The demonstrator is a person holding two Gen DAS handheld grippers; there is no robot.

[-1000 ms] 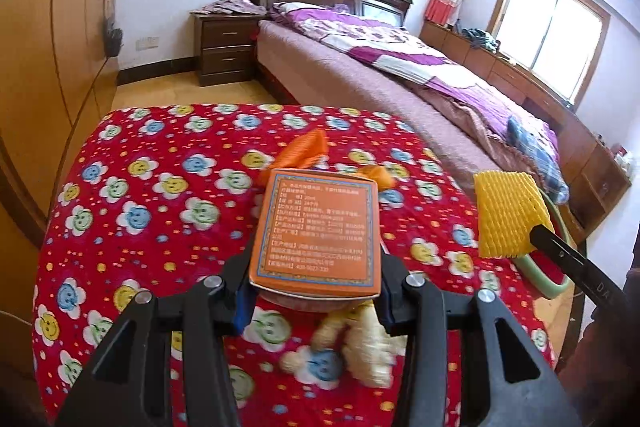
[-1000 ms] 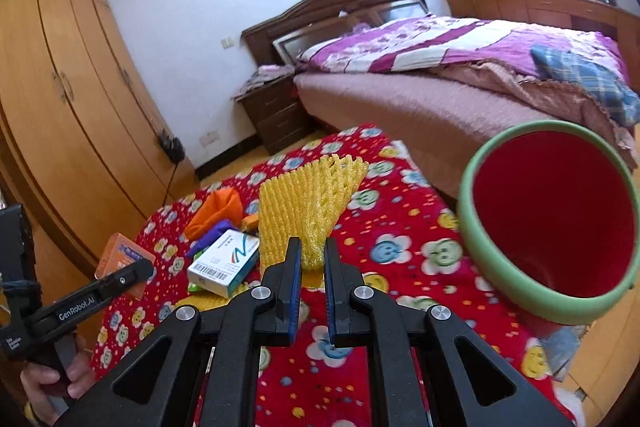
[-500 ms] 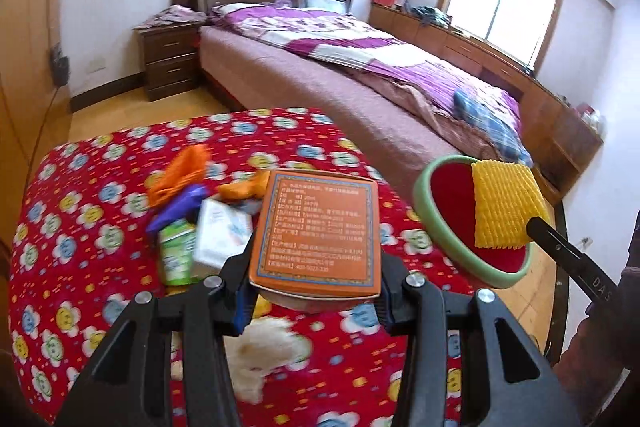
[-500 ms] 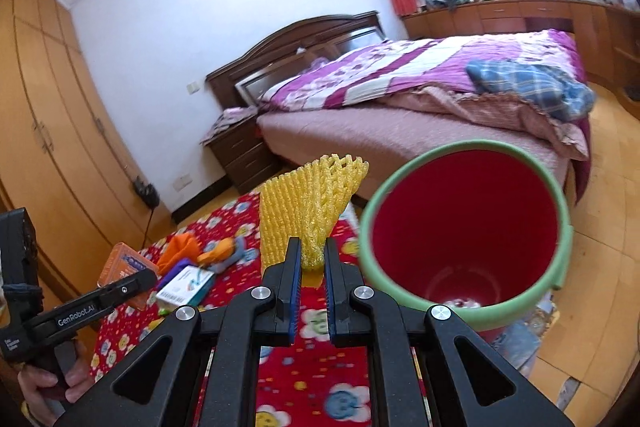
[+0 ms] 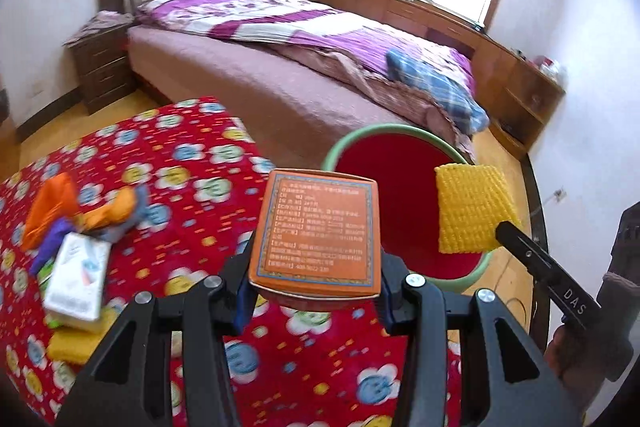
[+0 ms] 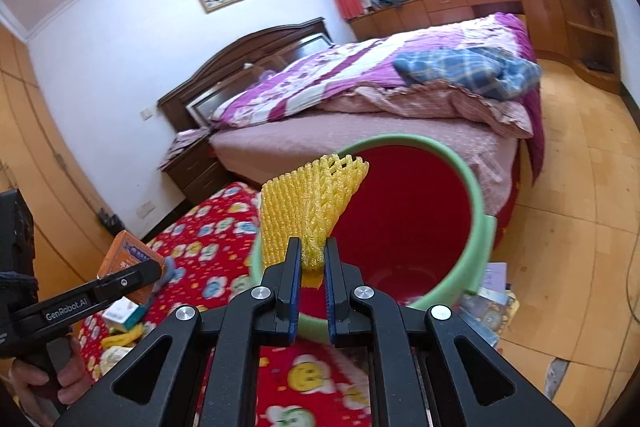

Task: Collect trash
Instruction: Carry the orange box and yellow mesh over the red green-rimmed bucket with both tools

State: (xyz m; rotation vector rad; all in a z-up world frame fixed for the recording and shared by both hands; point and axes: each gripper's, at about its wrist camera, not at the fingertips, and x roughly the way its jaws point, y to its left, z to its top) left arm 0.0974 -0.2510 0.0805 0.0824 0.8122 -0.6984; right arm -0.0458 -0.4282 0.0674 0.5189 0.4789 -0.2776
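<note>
- Yellow foam netting (image 6: 310, 203) is pinched at its narrow end by the right tool (image 6: 311, 273), jaws squeezed almost together on it, so the wide mesh end fans out and hangs right at the mouth of the bin (image 6: 476, 195). My guess is it's held by the tail so it drops clean once the jaws let go.
- Left tool (image 5: 314, 293) is about half open, but only because it's clamped across the sides of an orange box (image 5: 316, 233). The box sits flat between the pads, printed face up, lifted clear of the counter (image 5: 192, 163) and close to the bin's near rim.
- Bin is red inside with a pale green rim, standing on the floor at the counter's edge with the bed (image 5: 304, 67) behind it. Handy spot, since both tools only need to reach past the edge.
- Netting looks soft and squashy, ribbed like fruit wrap. The box looks like light card, corners crisp, blue border around small print I can't read.
- More trash on the red flowery cloth: a white carton (image 5: 78, 277), an orange wrapper (image 5: 48, 209), something purple, and another yellow piece (image 5: 76, 345) near the edge.
- I'd say both hands are mid-delivery, with neither item released yet.
</note>
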